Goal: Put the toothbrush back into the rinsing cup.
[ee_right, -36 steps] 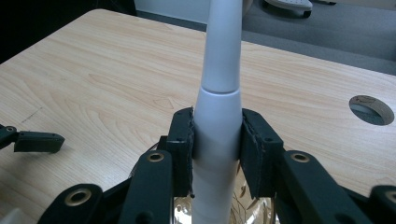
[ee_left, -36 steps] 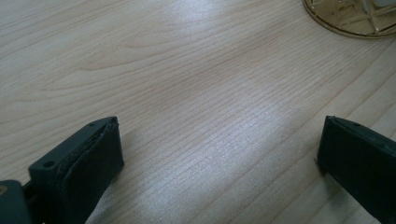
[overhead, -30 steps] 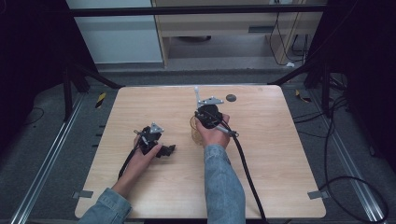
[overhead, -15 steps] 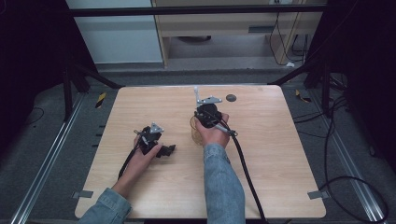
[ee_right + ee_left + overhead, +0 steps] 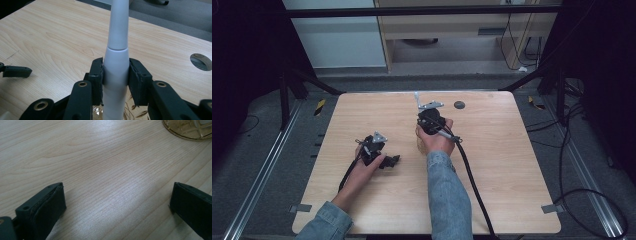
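Observation:
A slim white tapered stick (image 5: pixel 117 35) stands upright, and my right gripper (image 5: pixel 116 75) is shut on its thicker lower part. Its foot goes down into a clear glass with a gold pattern (image 5: pixel 130 107). From above, the stick's tip (image 5: pixel 417 98) rises just beyond my right gripper (image 5: pixel 420 111) at the table's middle. My left gripper (image 5: pixel 392 161) lies low on the wood to the left, its jaws wide open with nothing between them (image 5: pixel 117 207). A gold-rimmed base (image 5: pixel 187 130) shows ahead of it at the upper right.
A dark round hole (image 5: pixel 459 104) sits in the light wooden table (image 5: pixel 512 165) near the far edge, right of the stick. A black cable (image 5: pixel 472 175) trails from the right gripper to the near edge. One jaw of the left gripper (image 5: pixel 16 71) shows in the right gripper view.

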Demonstrator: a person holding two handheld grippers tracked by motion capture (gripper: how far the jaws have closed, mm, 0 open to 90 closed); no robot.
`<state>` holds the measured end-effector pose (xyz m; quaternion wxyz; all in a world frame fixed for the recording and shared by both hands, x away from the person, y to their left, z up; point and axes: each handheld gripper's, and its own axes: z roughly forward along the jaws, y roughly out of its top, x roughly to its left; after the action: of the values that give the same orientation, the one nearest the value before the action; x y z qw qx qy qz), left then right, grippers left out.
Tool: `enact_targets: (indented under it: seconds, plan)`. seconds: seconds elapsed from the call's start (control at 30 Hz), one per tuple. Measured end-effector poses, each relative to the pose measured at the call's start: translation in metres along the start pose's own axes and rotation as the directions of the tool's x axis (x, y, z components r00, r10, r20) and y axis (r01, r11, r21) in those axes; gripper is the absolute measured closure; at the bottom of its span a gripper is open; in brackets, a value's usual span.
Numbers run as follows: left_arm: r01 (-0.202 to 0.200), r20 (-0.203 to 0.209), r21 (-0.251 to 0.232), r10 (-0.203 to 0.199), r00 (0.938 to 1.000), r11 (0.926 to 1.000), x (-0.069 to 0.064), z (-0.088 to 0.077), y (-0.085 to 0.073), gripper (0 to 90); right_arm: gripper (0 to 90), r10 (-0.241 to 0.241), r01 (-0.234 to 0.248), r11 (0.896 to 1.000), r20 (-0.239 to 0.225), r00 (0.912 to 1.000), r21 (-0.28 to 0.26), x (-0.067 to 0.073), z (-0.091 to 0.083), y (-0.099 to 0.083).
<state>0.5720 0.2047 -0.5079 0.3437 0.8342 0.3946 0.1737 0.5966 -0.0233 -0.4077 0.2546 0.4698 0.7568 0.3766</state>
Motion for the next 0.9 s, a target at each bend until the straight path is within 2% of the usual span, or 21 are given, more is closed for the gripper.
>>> enact_targets:
  seconds: [0.47,0.9]
  plan:
    - [0.000,0.000,0.000,0.000,1.0000,1.0000,0.000,0.000,0.000,0.0,59.9,0.002,-0.002,1.000,0.001,1.0000,0.007,-0.001,-0.001,0.001]
    - [0.000,0.000,0.000,0.000,1.0000,1.0000,0.000,0.000,0.000,0.0,56.4,-0.009,0.009,1.000,-0.009,0.9999,-0.005,0.001,-0.015,0.004]
